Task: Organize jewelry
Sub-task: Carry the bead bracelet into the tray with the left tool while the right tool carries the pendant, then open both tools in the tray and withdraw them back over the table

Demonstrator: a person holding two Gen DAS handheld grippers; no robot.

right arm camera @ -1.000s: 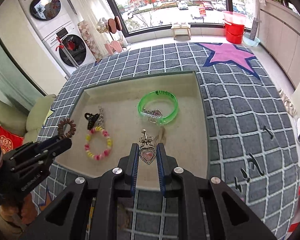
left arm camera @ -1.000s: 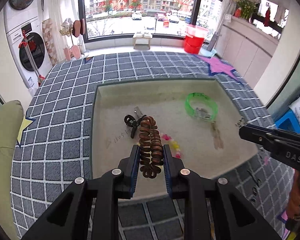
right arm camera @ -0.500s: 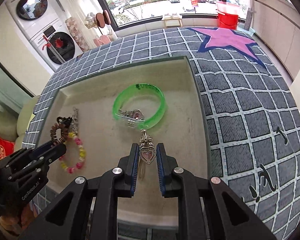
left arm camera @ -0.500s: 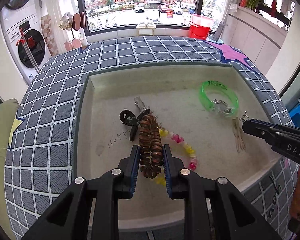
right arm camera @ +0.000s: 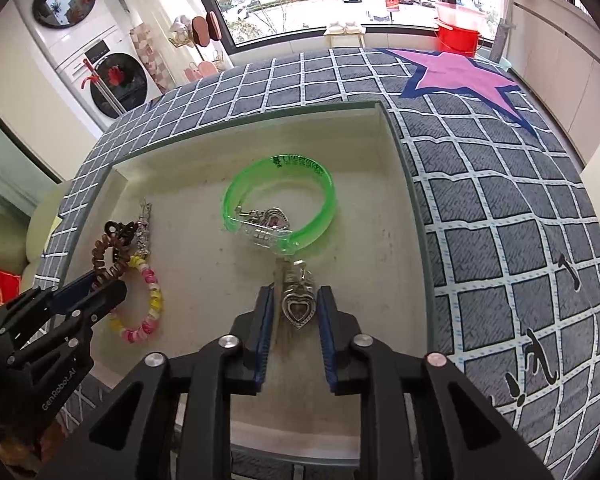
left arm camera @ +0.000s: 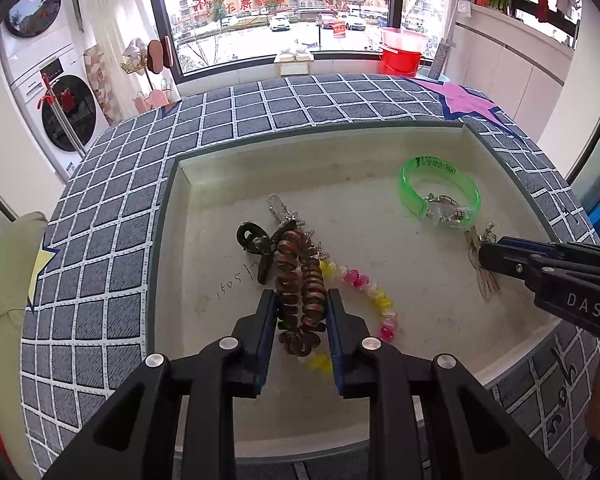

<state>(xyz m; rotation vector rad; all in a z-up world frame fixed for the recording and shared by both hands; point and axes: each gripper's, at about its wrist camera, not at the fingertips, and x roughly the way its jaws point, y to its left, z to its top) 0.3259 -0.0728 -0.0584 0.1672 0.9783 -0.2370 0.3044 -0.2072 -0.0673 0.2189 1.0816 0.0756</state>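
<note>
A shallow cream tray [left arm camera: 204, 208] [right arm camera: 396, 184] lies on a checked cloth. My left gripper [left arm camera: 301, 300] is shut on a brown coil hair tie [left arm camera: 300, 280] and holds it over the tray's left part, above a black hair claw [left arm camera: 252, 240] and a pink and yellow bead bracelet [left arm camera: 374, 294]. My right gripper [right arm camera: 294, 304] is shut on a silver heart pendant [right arm camera: 298, 308] over the tray's front middle. Just beyond it lies a green bangle [right arm camera: 280, 208] with a clear charm. The right gripper also shows in the left wrist view [left arm camera: 488, 258].
A silver clip [left arm camera: 282, 212] lies behind the hair claw. A pale tassel [left arm camera: 482, 272] lies on the tray floor under the right gripper. A pink star [right arm camera: 460, 76] marks the cloth at the far right. A green cushion [left arm camera: 8, 264] lies to the left.
Both grippers have moved forward and down over the tray, each still holding its item. The tray and its contents appear larger and closer now.
</note>
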